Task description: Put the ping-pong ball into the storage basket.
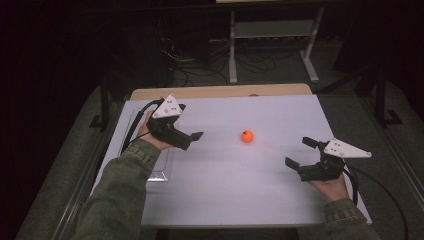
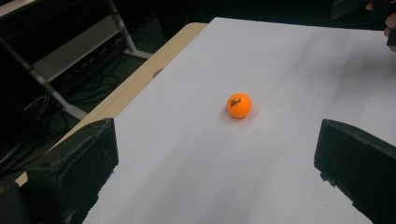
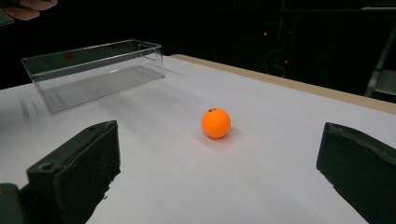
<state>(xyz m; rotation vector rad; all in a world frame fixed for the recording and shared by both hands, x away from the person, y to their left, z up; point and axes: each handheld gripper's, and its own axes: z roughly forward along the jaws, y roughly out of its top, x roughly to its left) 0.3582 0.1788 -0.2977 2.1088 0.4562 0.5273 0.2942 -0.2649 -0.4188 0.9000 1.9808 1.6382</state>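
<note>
One white table [image 1: 225, 200] is shown, with a clear plastic box [image 3: 93, 70] set at its left edge, probably as a bin. Both claws, the left gripper [image 1: 192, 140] and right gripper [image 1: 300, 152], are held wide open and empty, aimed inward. Between them, untouched, an orange ball [image 1: 247, 136] is seen mid-table.

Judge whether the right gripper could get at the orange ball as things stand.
Probably yes. The right gripper is open and faces the orange ball, with bare white table between them. The clear box sits far off to the side.
</note>
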